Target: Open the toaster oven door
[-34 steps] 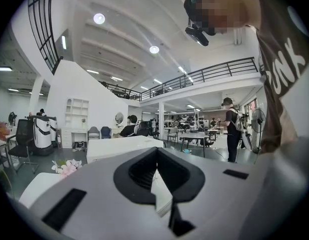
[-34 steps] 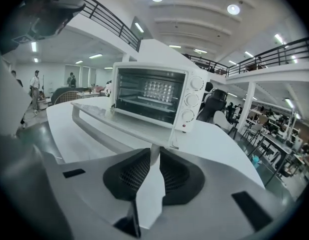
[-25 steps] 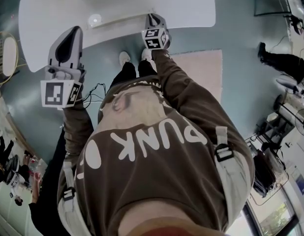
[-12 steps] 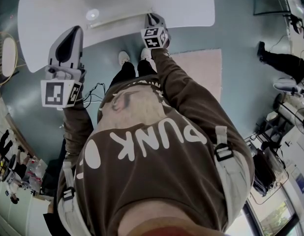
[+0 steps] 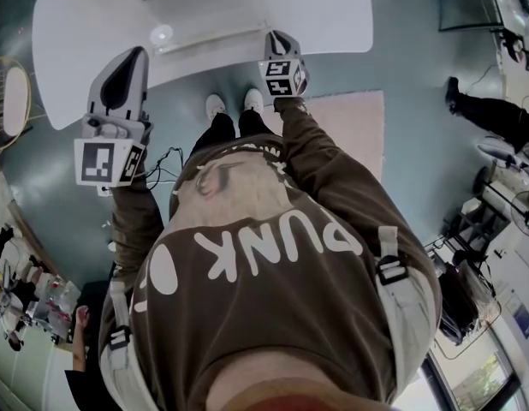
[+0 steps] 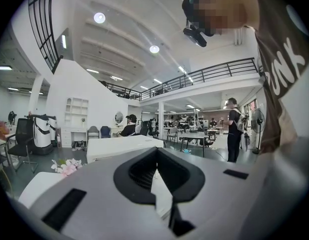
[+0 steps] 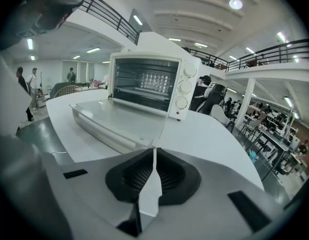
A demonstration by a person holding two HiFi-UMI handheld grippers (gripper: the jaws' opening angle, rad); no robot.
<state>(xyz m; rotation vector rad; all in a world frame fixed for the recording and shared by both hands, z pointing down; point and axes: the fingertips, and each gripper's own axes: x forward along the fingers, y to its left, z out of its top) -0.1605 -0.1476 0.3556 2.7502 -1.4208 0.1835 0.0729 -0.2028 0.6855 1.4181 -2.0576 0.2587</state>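
- Toaster oven door (image 7: 119,121): found dropped fully flat, jutting out level from the front of the toaster oven (image 7: 149,86), with cavity and rack exposed.
- Judged the opening step done, with nothing left to pull.
- Right gripper (image 7: 154,150): hovered just in front of the oven, off the door's front edge. Had just been closing its jaws, tips together, nothing between them.
- Left gripper (image 6: 155,153): held off to the left of the oven, apart from it, jaws likewise together and empty.
- Next move, by judgement: called only for backing clear of the oven without knocking the lowered door.
- Counted: one oven, one door, three knobs (image 7: 183,86) down the oven's right panel, two grippers.
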